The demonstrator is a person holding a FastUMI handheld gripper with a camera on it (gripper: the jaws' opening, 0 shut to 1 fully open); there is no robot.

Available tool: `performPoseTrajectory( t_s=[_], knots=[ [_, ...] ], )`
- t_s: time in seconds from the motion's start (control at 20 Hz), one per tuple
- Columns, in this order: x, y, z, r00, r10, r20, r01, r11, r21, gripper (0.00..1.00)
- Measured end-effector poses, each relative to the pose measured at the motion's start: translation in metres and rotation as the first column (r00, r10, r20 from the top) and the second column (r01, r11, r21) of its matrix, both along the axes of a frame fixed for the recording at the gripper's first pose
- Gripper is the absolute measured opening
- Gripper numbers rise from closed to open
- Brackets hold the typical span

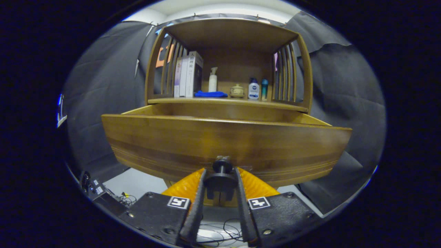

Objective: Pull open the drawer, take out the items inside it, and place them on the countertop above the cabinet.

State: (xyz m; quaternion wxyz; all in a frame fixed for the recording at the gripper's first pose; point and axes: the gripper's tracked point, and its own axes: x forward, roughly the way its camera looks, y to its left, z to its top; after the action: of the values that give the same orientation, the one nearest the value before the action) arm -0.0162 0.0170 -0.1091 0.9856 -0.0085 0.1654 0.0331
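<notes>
- The step in hand is the pulling of the drawer (225, 137): it stands well out from the cabinet (229, 62), its front panel close ahead of the camera and its side walls running back under the surface (227, 101).
- The gripper (222, 175) has its fingers closed in on the dark round knob (222, 165) at the lower middle of the drawer front; both fingers look pressed against the knob's base, one on each side, with only the knob's width between them.
- The inside of the drawer is hidden behind its front panel from this low angle, so I cannot tell what lies in it or how many items there are.
- By my judgement the opening is nearly or fully done. The next move calls for letting go of the knob, lifting above the front edge to look down into the drawer, and then picking out what is there.
- On the surface, counted: three upright books (187, 74) at the left end, one blue cloth (210, 93) beside them, one white pump bottle (213, 80), one small lidded pot (237, 90), one white and blue bottle (254, 89) and one slim teal bottle (264, 89) toward the right end.
- Bare room for the items shows along the front edge of the surface.
</notes>
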Motion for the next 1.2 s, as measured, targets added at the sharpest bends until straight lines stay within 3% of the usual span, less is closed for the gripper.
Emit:
performPoseTrajectory(
  t_s=[0.05,0.25,0.45,0.75,1.05,1.2],
  knots=[
    [-0.005,-0.003,0.008,1.0,-0.001,0.01,0.001,1.0,0.003,0.56],
    [-0.017,-0.02,0.059,0.997,-0.024,0.076,0.023,1.0,0.02,0.99],
    [-0.004,-0.039,0.11,0.996,-0.054,0.076,0.049,0.997,0.065,0.99],
    [0.067,-0.053,0.17,0.996,-0.093,-0.005,0.093,0.988,0.119,0.99],
    [0.137,-0.041,0.174,0.982,-0.093,-0.165,0.114,0.987,0.117,0.95],
    [0.159,-0.033,0.145,0.95,-0.097,-0.297,0.133,0.986,0.101,0.96]
  ],
)
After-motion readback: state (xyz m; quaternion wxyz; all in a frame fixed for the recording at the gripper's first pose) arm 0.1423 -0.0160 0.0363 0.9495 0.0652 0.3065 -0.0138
